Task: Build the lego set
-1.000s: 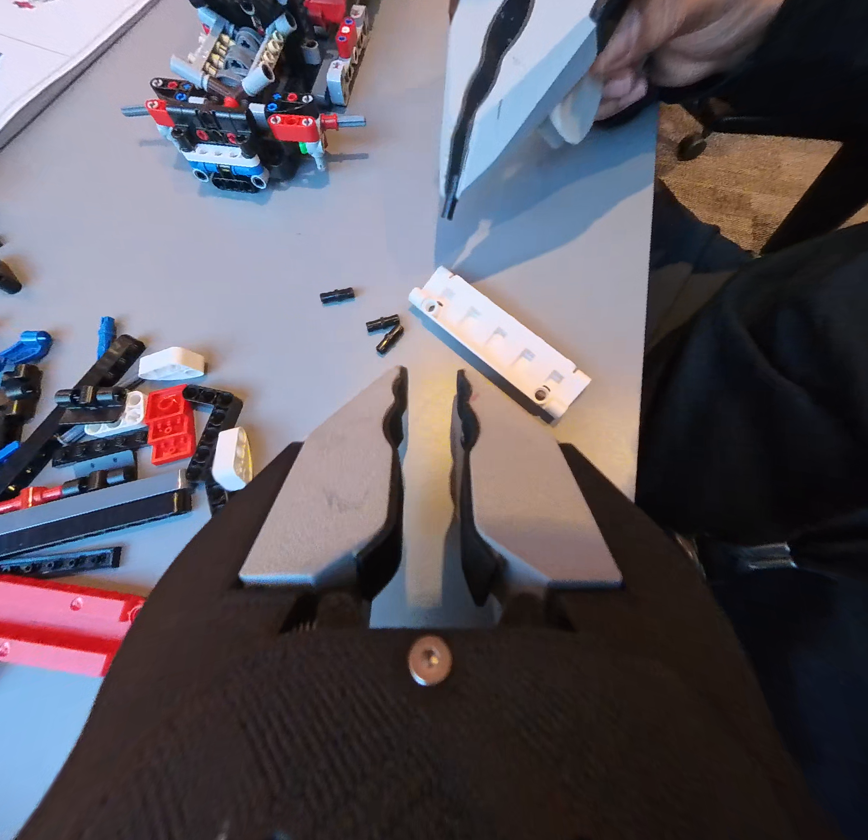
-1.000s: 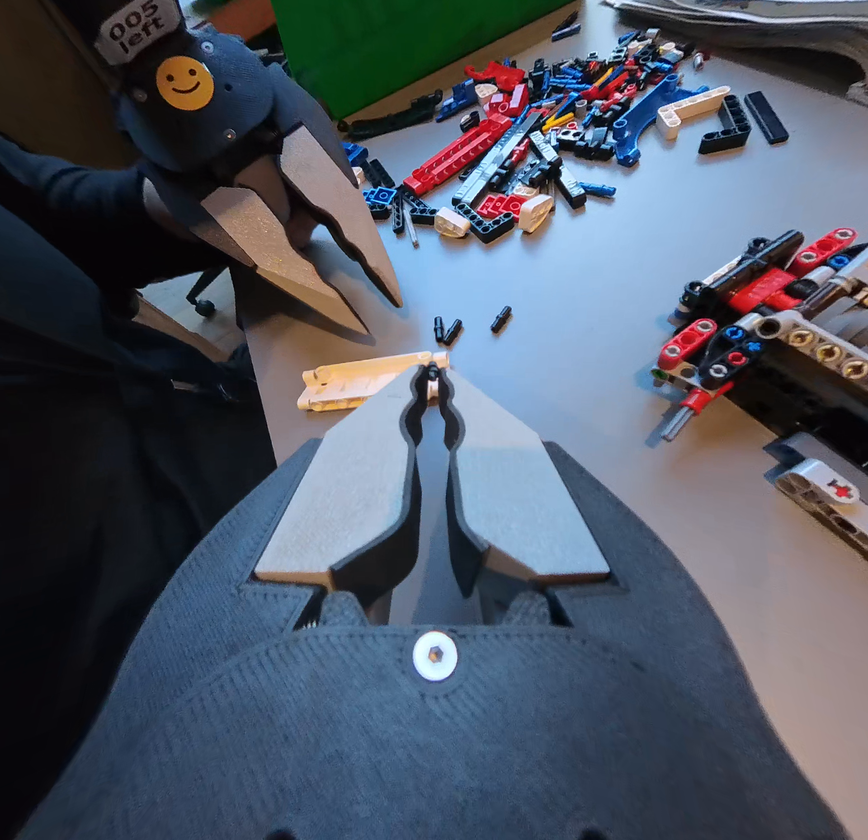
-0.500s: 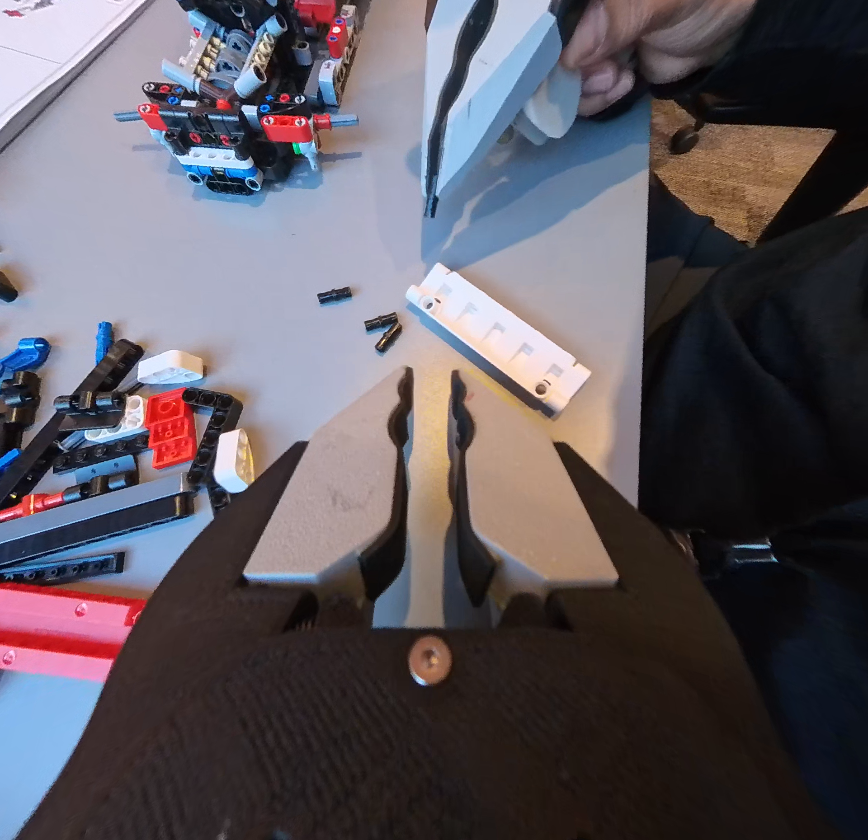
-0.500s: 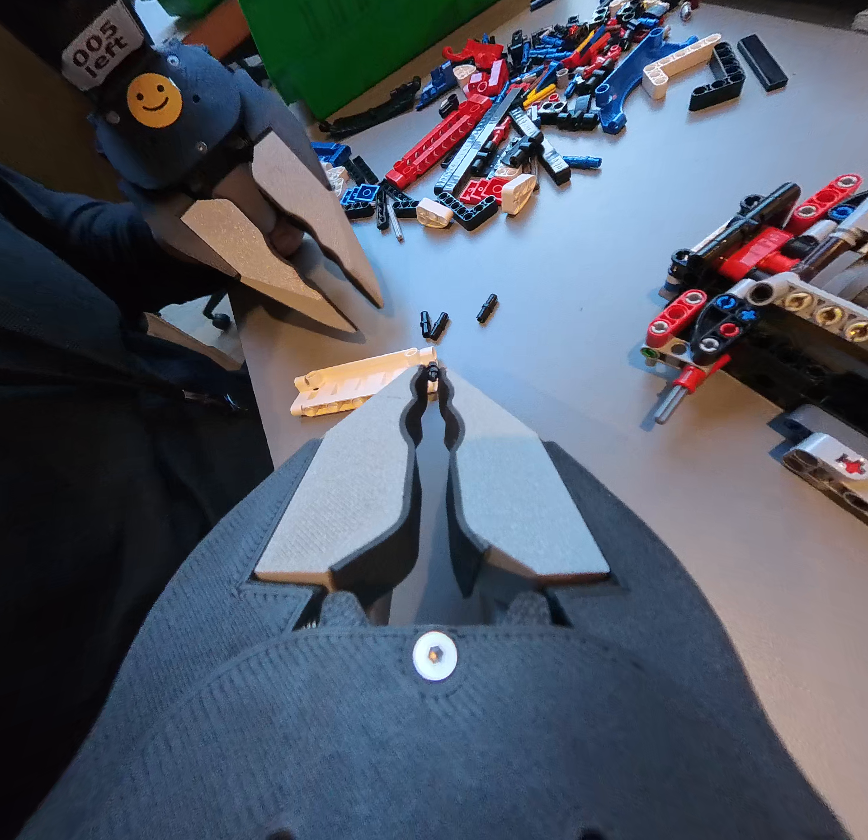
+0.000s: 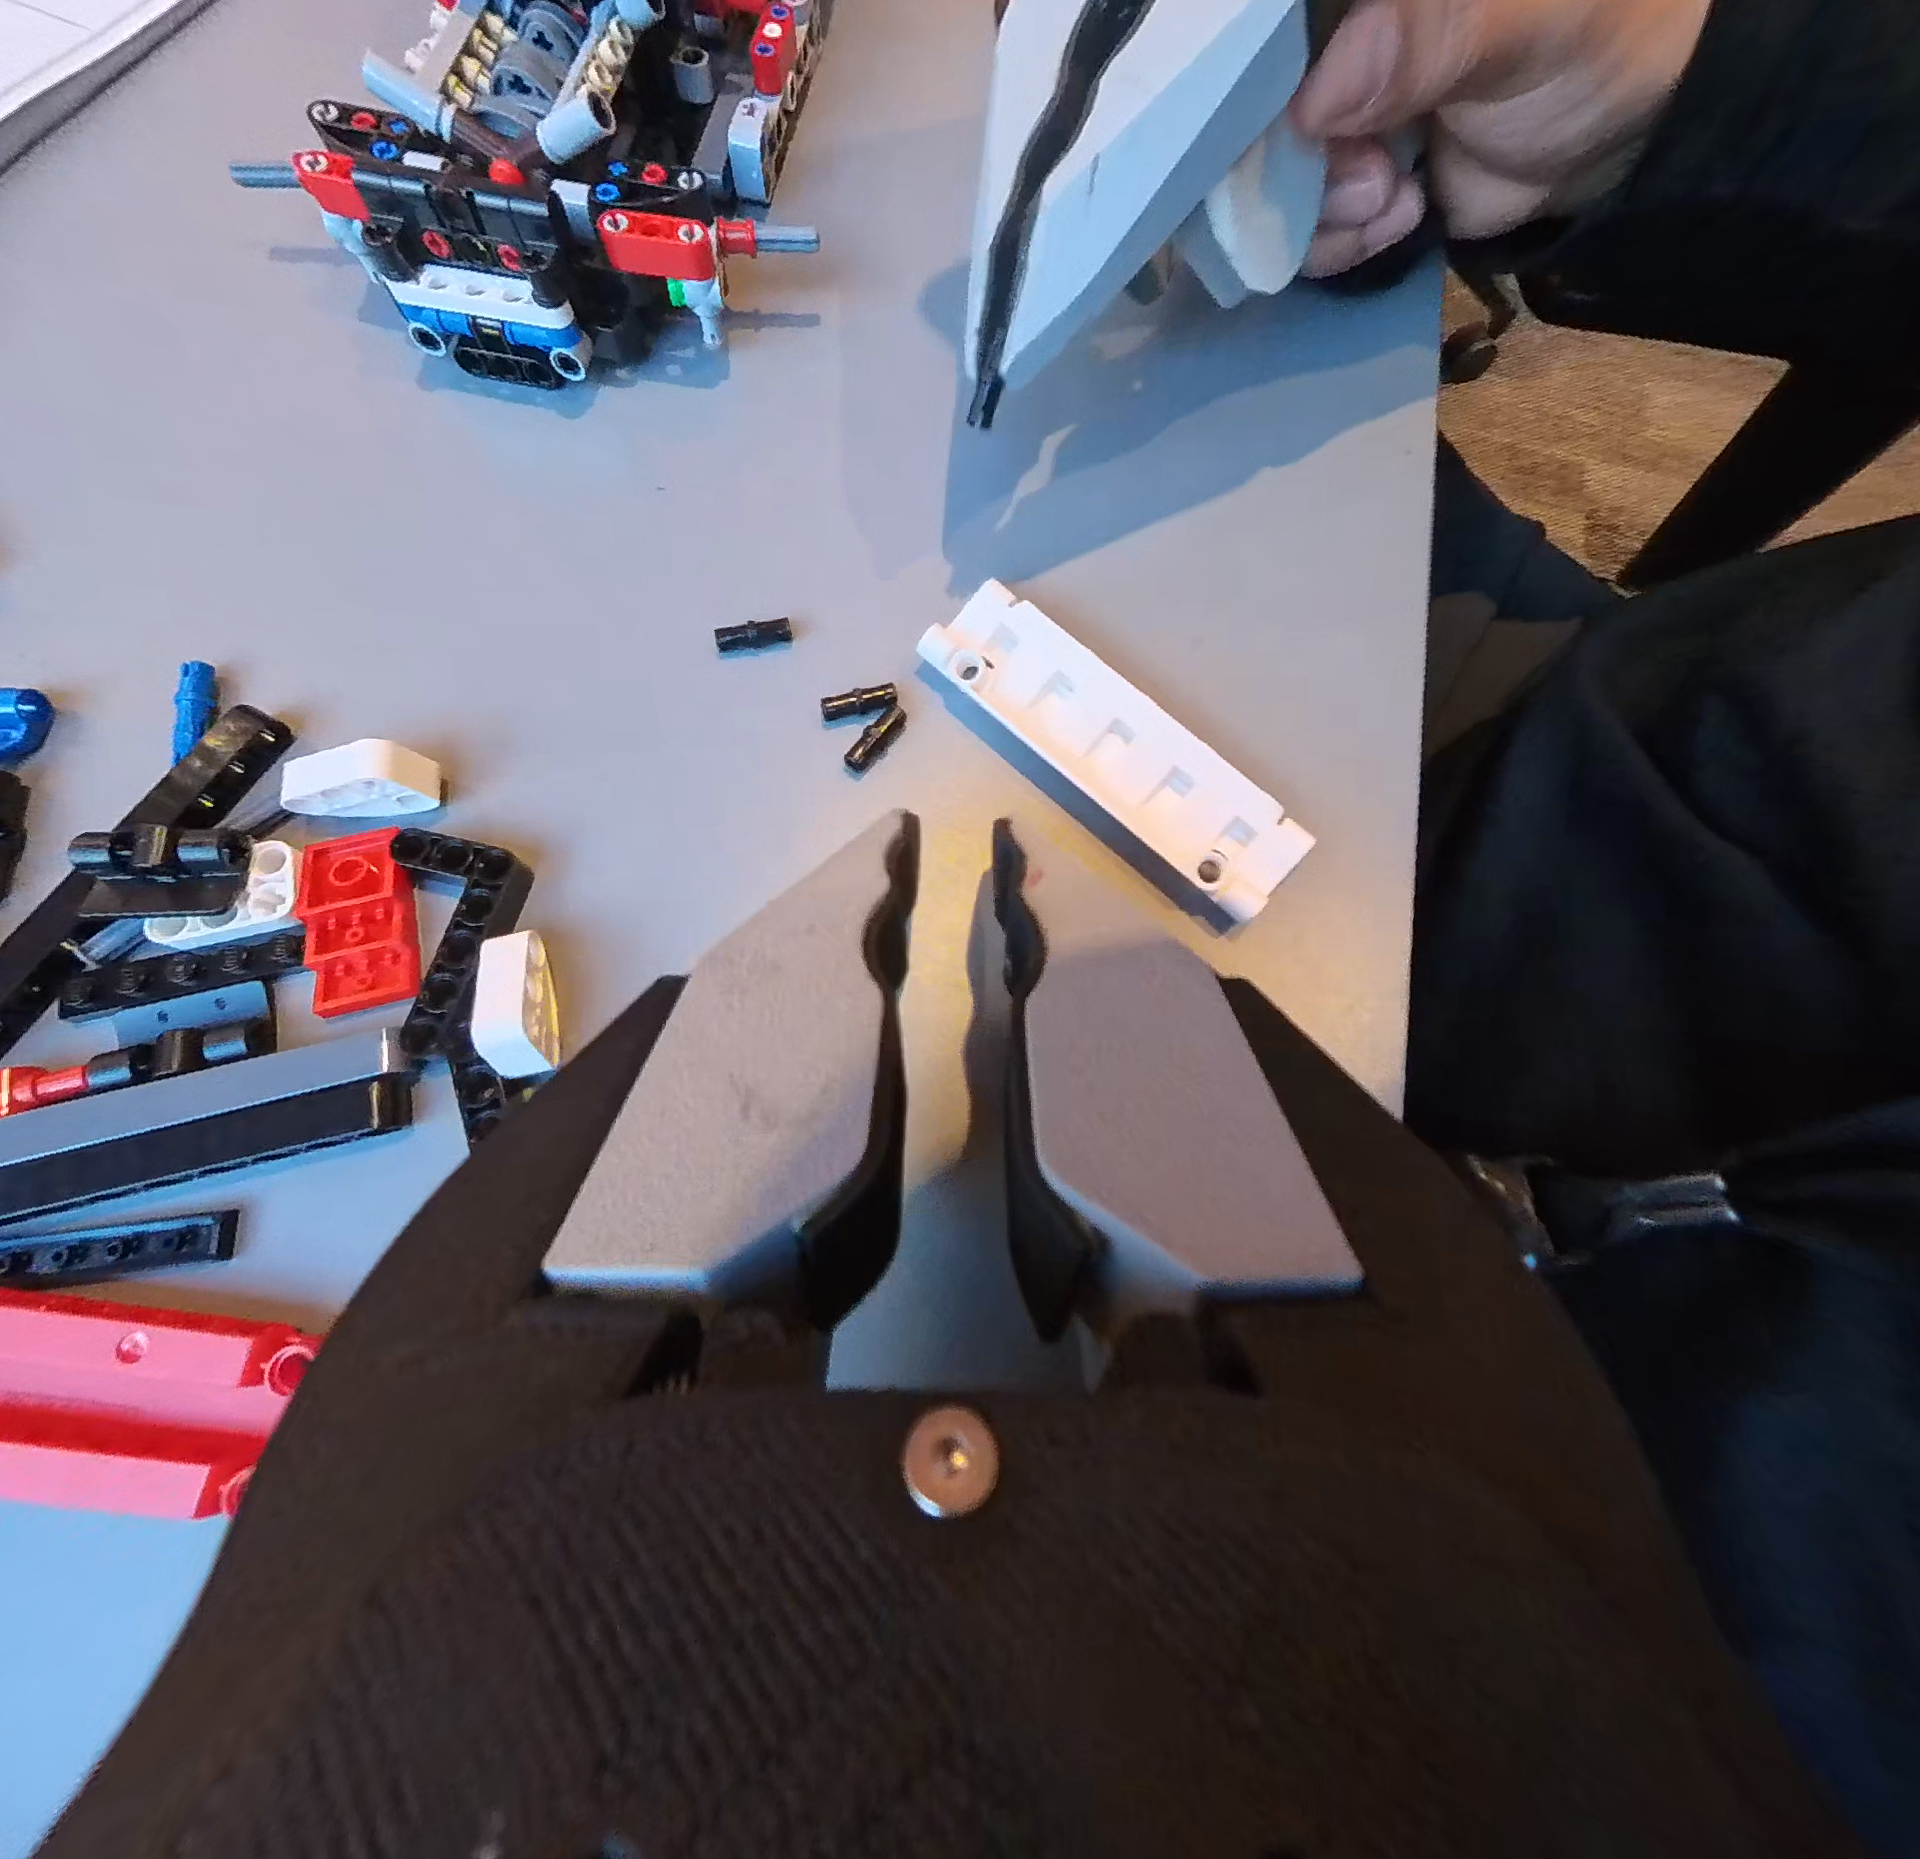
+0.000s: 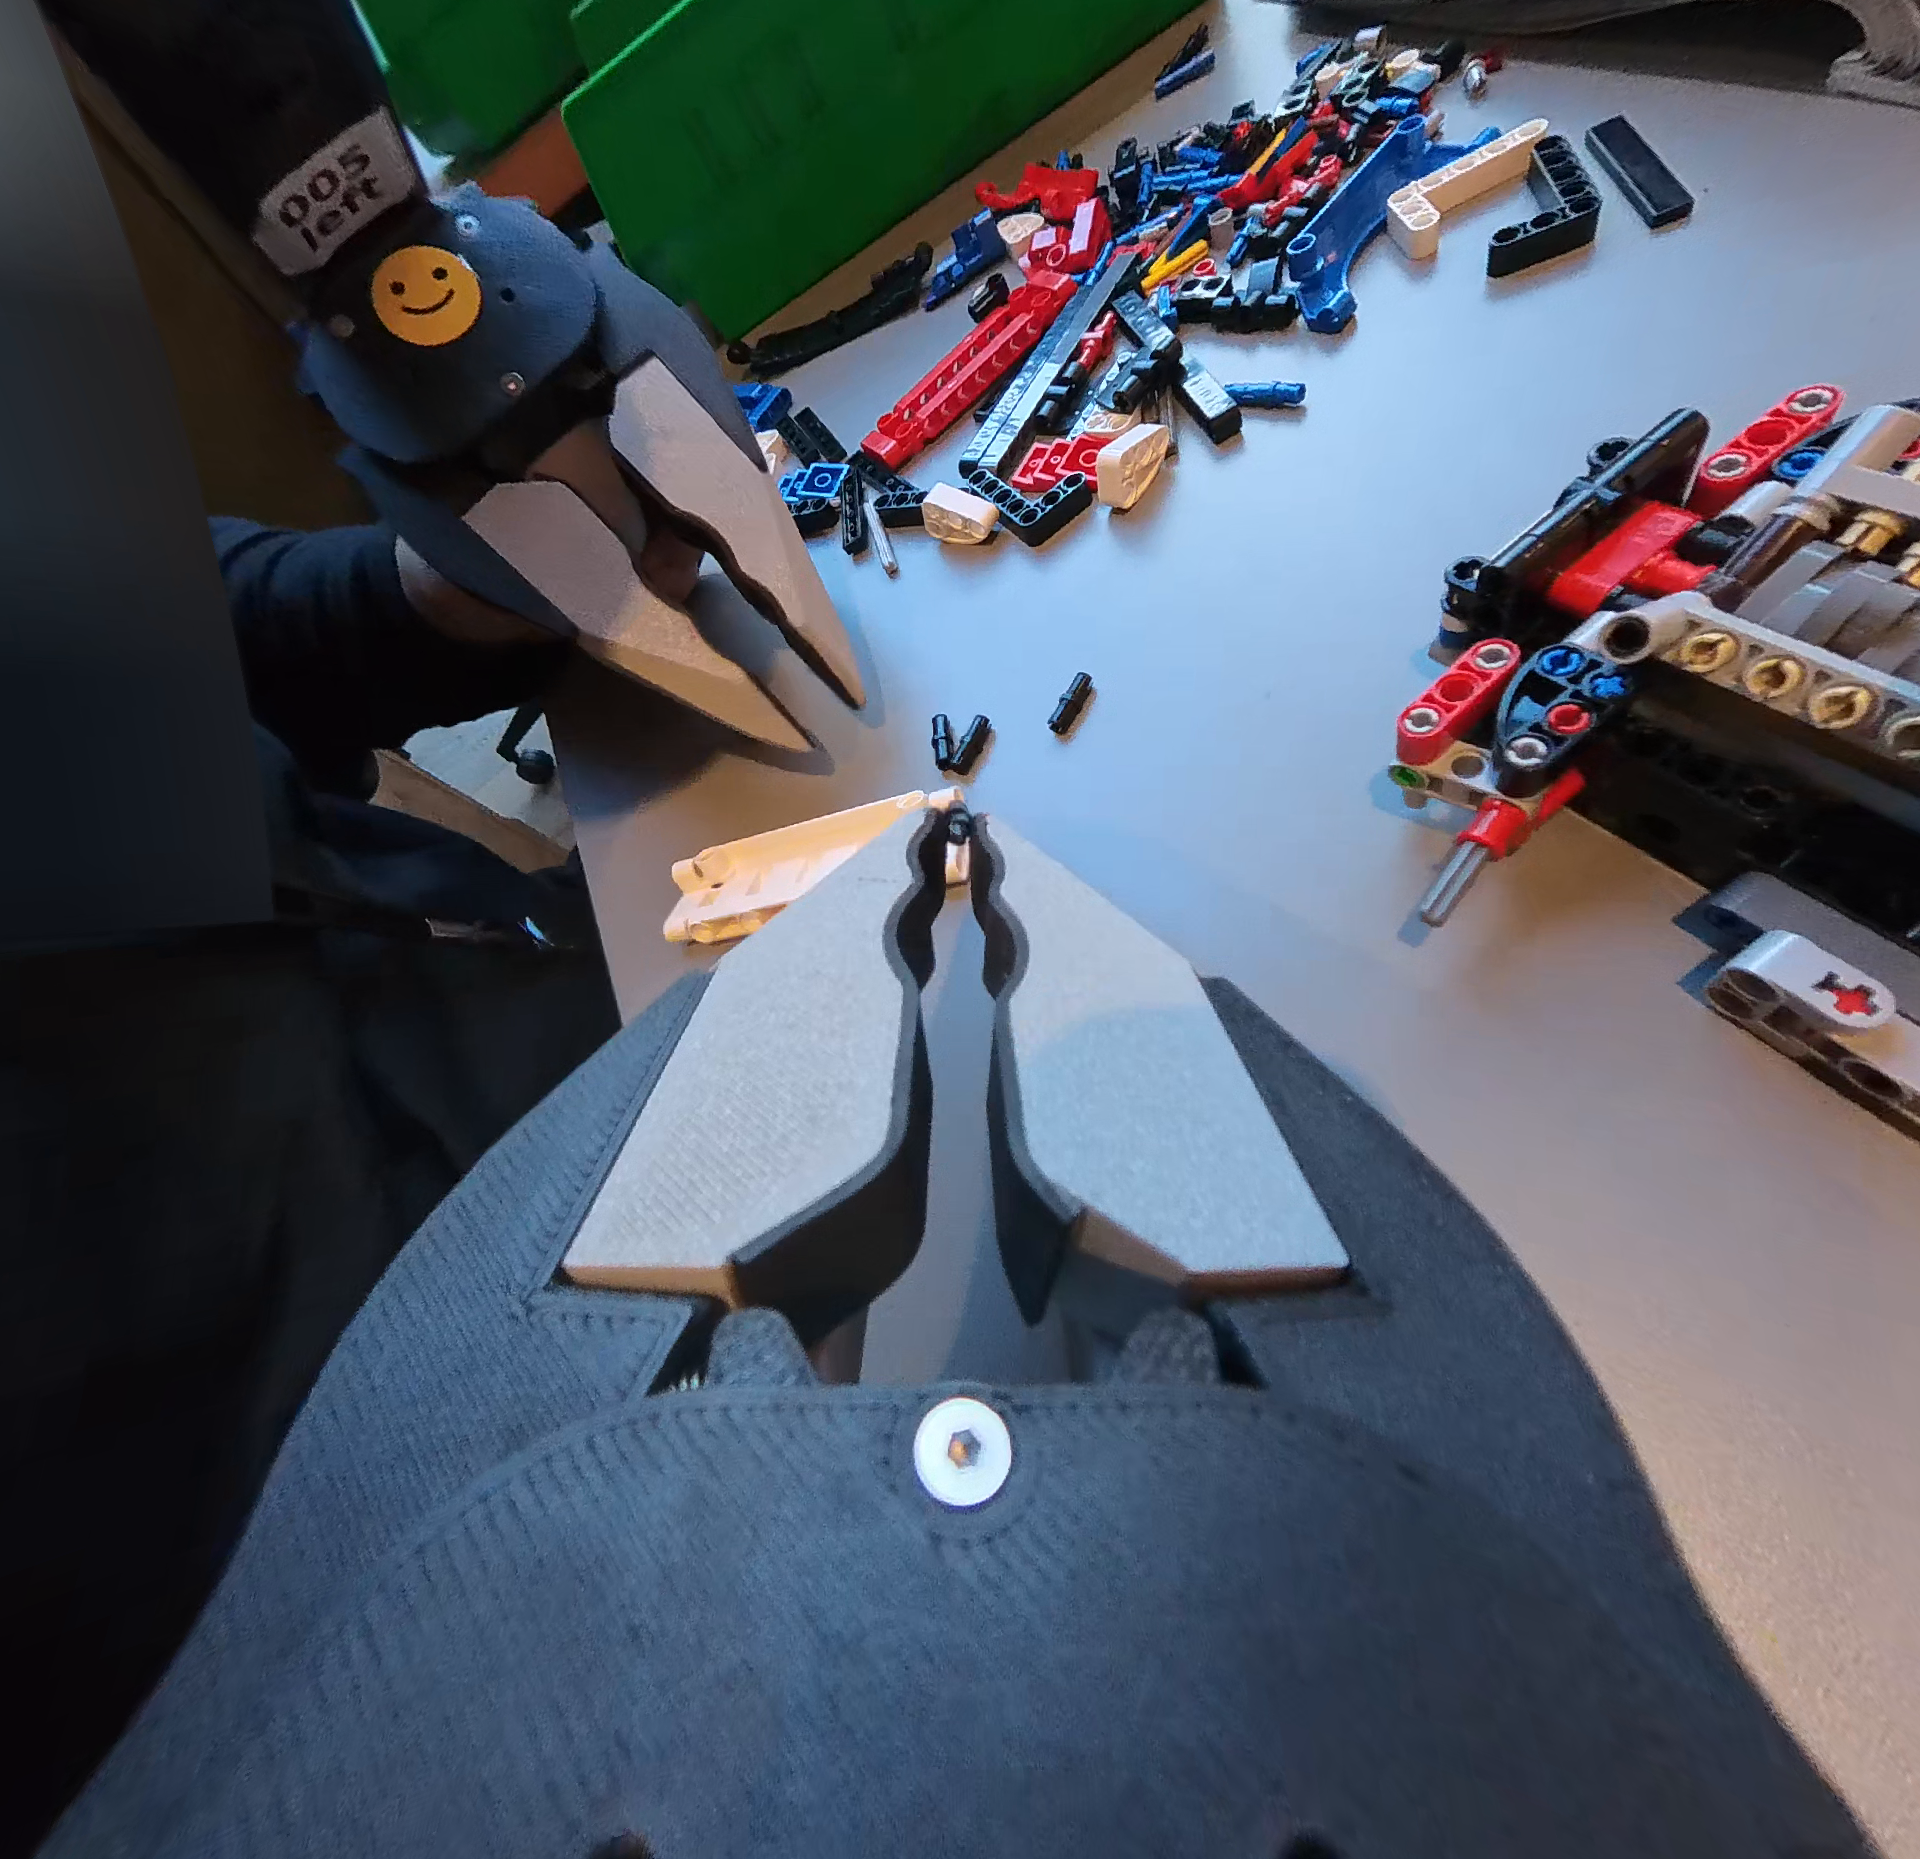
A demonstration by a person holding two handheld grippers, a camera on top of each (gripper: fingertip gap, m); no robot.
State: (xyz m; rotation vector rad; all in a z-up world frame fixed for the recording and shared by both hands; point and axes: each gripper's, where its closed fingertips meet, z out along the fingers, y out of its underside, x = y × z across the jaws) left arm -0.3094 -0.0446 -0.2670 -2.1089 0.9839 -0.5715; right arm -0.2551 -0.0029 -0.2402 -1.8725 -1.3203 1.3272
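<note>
Right gripper [image 6: 958, 835]: we pinch a small black plastic connector pin [image 6: 956, 828] at its tips, above the long white ribbed panel [image 6: 790, 855].
Left gripper [image 5: 954, 841]: we hold it slightly parted, empty, above the grey desk [image 5: 520, 521].

Two grippers are in view, the left gripper [image 5: 956, 843] and the right gripper [image 6: 958, 830], each with two fingers. Beside the one white panel [image 5: 1117, 760] on the desk [image 5: 520, 521] lie three loose black pins [image 5: 753, 633]; a fourth black pin [image 6: 956, 828] sits between the right gripper's tips. One part-built model [image 5: 551, 168] stands beyond the white panel. Two green bins [image 6: 883, 95] stand behind one heap of loose pieces [image 6: 1143, 303], too many to count.
</note>
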